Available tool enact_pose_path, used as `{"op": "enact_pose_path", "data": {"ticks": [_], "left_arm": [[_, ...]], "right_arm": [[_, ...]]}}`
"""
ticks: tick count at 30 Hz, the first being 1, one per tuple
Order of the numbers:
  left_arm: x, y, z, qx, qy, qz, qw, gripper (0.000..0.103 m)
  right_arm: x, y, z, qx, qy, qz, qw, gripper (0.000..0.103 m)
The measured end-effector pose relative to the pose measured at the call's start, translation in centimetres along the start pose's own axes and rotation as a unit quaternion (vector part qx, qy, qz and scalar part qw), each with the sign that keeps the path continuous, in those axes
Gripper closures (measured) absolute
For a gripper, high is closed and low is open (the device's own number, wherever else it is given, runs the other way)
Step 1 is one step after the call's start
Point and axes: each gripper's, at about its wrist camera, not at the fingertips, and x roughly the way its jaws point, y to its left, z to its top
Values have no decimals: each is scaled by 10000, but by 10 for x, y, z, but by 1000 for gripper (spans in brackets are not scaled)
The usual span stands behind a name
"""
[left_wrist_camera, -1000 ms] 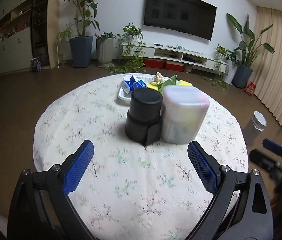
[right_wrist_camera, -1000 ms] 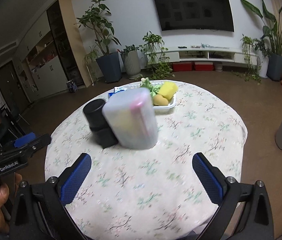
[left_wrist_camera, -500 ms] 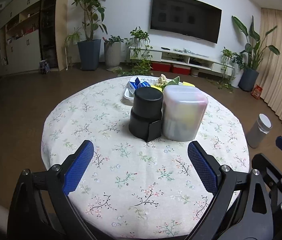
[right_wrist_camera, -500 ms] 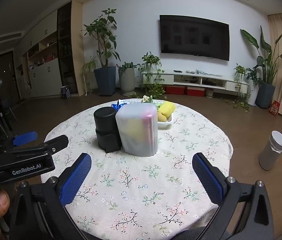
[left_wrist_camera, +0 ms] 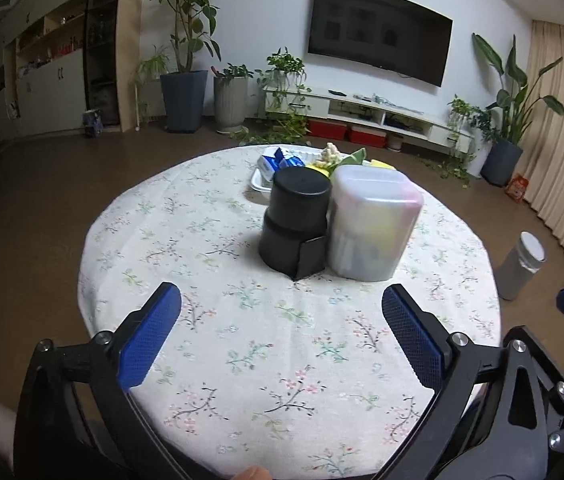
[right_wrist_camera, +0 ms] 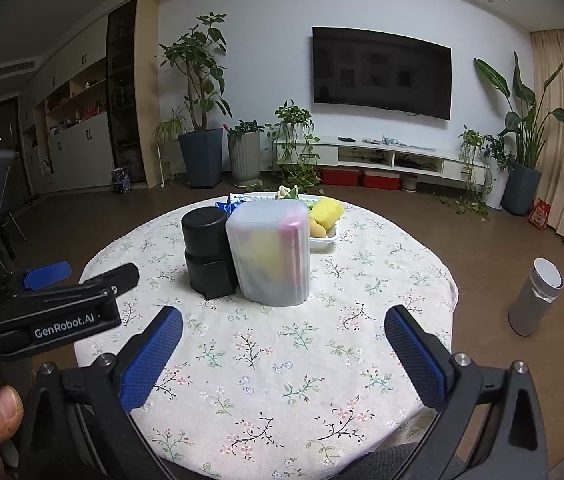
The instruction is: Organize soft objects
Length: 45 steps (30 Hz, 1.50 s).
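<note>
Floral cloth covers the round counter (left_wrist_camera: 282, 344) filling the middle of both views. At frame centre stand a black canister (left_wrist_camera: 296, 220) and, touching its right side, a frosted box (left_wrist_camera: 372, 222) with yellow and pink shapes inside. Behind them, a white tray (right_wrist_camera: 324, 242) holds soft toys (right_wrist_camera: 326, 210). The left hand-held gripper (left_wrist_camera: 282, 340) has just been opening; its jaws stand spread with nothing between them. The right hand-held gripper (right_wrist_camera: 284, 356) is likewise spread and empty, low in its frame.
</note>
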Motion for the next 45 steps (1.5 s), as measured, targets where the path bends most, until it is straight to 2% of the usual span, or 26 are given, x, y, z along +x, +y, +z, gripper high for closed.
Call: {"op": "enact_pose_path", "data": {"ticks": [3,6,9,15,22,31,45], "left_arm": [[0,-1,0,17,10,57,10000,1],[3,-6,-2,141,98,434,9989,1],[4,-8,-4,230,116,603,9978,1],[5,-10,-5,252,131,291,9992,1],[6,-19,-7,446,142,281,9985,1],[9,-17,-7,376,225,183,9989,1],[14,-18,-9,381,283,238,9986,0]], "right_arm": [[2,1,-1,-13,52,-74,10000,0],[5,3,-2,-94,116,-159,9998,0],[4,4,-3,-112,102,-178,9997,0],[5,4,-3,-102,120,-189,9997,0],[5,3,-3,-111,118,-220,9996,0],[8,2,-3,-105,146,-244,9995,0],[10,1,-4,-121,183,-264,9994,0]]}}
